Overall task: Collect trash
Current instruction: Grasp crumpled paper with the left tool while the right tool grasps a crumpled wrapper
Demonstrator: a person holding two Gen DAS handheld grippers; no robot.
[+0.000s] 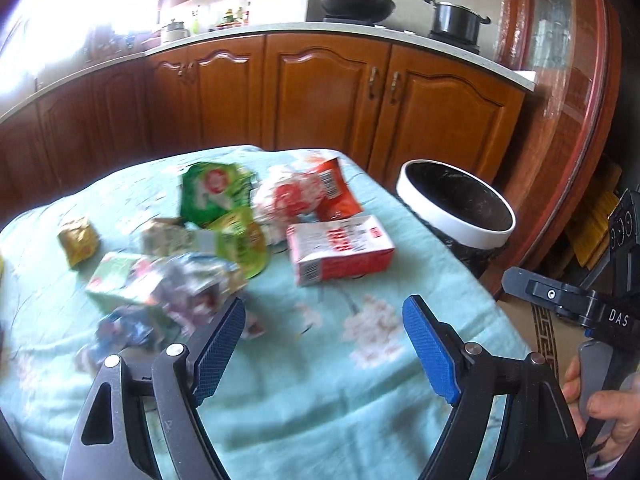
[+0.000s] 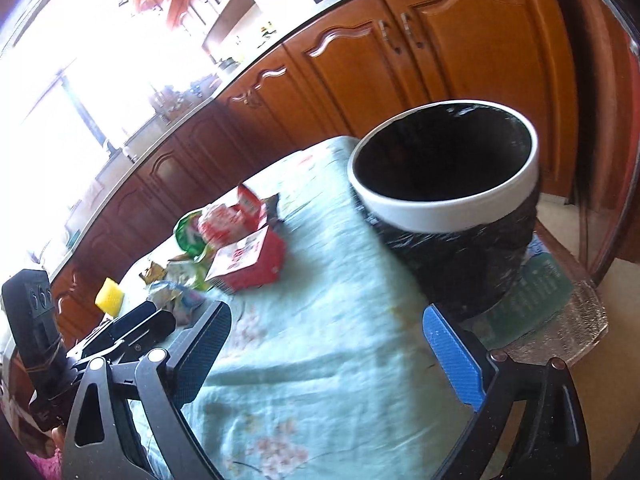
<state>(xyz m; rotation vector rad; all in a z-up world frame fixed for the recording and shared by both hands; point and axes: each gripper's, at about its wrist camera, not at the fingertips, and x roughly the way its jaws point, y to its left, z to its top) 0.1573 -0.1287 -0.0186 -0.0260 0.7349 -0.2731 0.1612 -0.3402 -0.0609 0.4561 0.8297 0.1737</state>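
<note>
Several pieces of trash lie on a table with a light green flowered cloth (image 1: 320, 368): a red and white carton (image 1: 340, 250), a green wrapper (image 1: 210, 192), a red and white bag (image 1: 308, 194), a small gold packet (image 1: 78, 240) and crumpled wrappers (image 1: 168, 288). A bin with a white rim and black liner (image 1: 456, 204) stands off the table's right edge; it also shows in the right wrist view (image 2: 444, 176). My left gripper (image 1: 324, 322) is open and empty above the cloth, near the crumpled wrappers. My right gripper (image 2: 326, 328) is open and empty near the bin.
Wooden kitchen cabinets (image 1: 320, 92) run behind the table, with a wok (image 1: 352, 2) and a pot (image 1: 456, 18) on the counter. A yellow sponge (image 2: 109, 298) lies at the table's far left. A glass door (image 1: 560, 60) stands to the right.
</note>
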